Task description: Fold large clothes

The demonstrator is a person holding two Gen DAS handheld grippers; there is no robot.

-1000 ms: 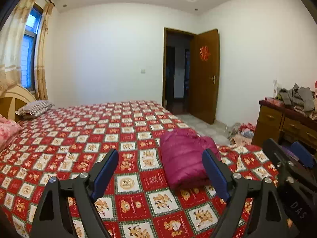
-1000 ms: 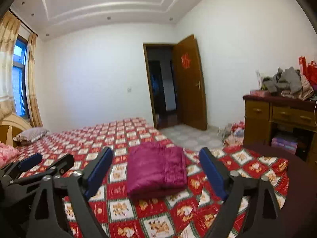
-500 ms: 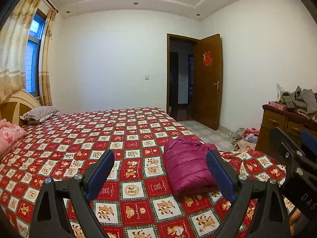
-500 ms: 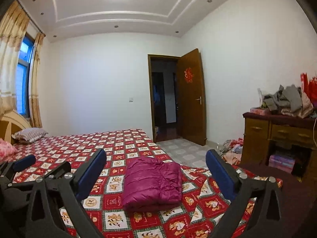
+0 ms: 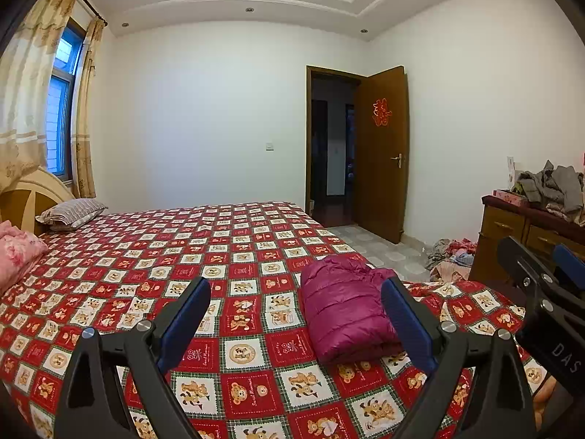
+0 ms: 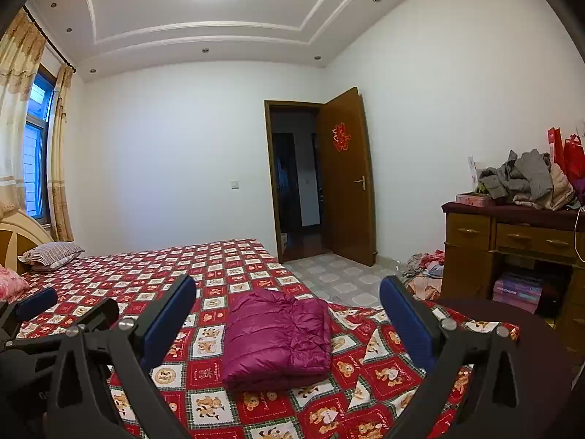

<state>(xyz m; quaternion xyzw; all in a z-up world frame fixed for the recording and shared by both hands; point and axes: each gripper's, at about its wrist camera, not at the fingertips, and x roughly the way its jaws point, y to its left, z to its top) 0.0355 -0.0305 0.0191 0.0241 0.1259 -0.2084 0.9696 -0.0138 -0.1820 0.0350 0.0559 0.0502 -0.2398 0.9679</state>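
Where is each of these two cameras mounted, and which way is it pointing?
Left wrist view: sits on the left gripper, looking along its open fingers over the bed at the folded purple jacket; the right gripper's edge shows at the right.
Right wrist view: sits on the right gripper, facing the same way; the left gripper shows at the left.
Shared: jacket, bed, open door, dresser.

I am reading only "DAS" in white on the right claw point(image 5: 570, 269) body, while the red sign point(image 5: 382, 111) on the door point(image 5: 384, 183) is staying illegible.
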